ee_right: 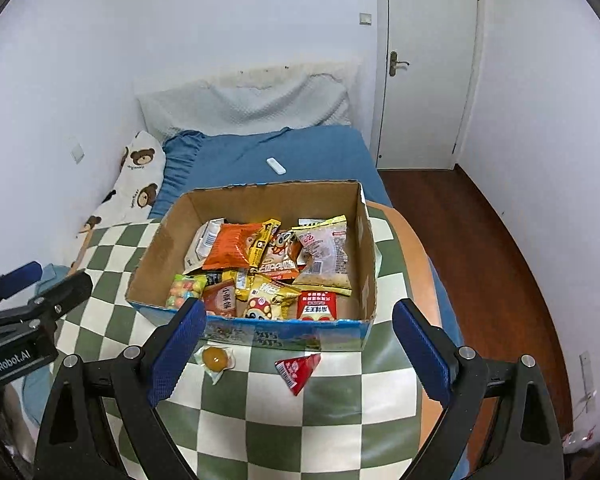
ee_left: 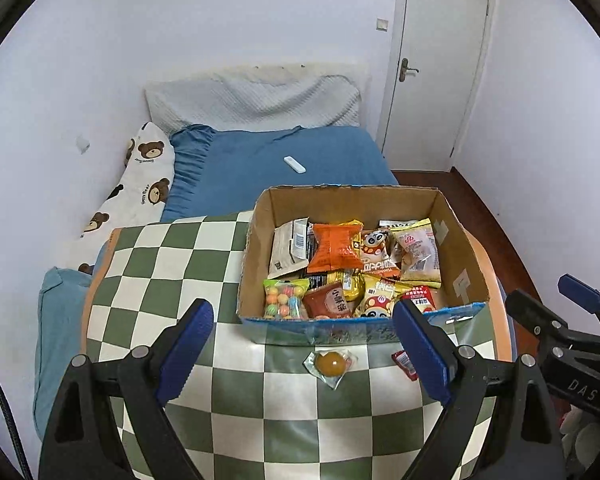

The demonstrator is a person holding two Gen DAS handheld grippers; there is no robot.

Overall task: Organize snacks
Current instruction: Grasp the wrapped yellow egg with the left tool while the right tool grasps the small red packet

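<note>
Left wrist view first, reading from the left edge: the left gripper hangs spread wide and empty over the checkered tablecloth, with nothing between its blue pads. Just right of centre, low in the frame, the amber jelly cup lies loose on the cloth, just in front of the cardboard box, and the small red packet peeks out beside the right-hand pad. Over in the right wrist view, the right gripper is likewise released and carrying nothing; the jelly cup sits near its left pad and the red packet lies almost dead centre, below the box's front wall. These two look like the last strays, since the box is already heaped with bags. Trouble spots, as a judgement: the flat packet may slide on the cloth rather than lift, and a low pinch could snag the tablecloth and drag it. The round, slick cup could squirt out of a squeeze and roll toward the table's lower edge. With both grippers close together, they could bump, and a careless reach could knock the box's front wall.
</note>
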